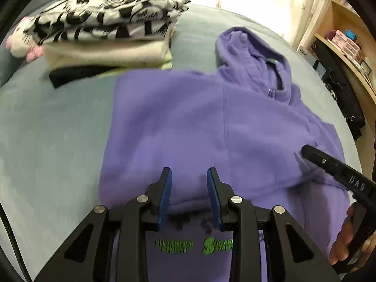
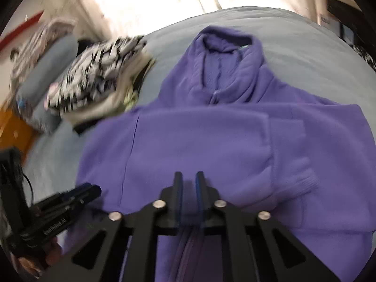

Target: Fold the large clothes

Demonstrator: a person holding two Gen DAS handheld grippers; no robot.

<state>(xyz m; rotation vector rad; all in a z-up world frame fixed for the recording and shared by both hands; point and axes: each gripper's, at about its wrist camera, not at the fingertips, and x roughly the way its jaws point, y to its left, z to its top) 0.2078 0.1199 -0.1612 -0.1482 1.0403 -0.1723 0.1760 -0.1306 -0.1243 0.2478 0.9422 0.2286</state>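
A purple hoodie [image 1: 211, 122] lies spread on the light blue bed [image 1: 47, 129], hood [image 1: 251, 56] at the far end and sleeves folded in over the body. My left gripper [image 1: 189, 171] is at its near hem, shut on a thick fold of purple cloth; the green-printed fabric [image 1: 195, 244] comes up between the fingers. My right gripper [image 2: 189, 176] has its jaws narrowly apart on a ribbed fold of the hoodie [image 2: 211, 141] that runs back between them. The right gripper [image 1: 305, 150] also shows at the hoodie's right side, and the left gripper [image 2: 94, 190] at its left edge.
A stack of folded clothes [image 1: 105, 16], black-and-white print on top, sits on the bed at the far left beside a white plush toy [image 1: 21, 40]. A wooden shelf [image 1: 347, 35] and a black bag [image 1: 340, 98] stand at the right. Grey pillows [image 2: 47, 75] lie far left.
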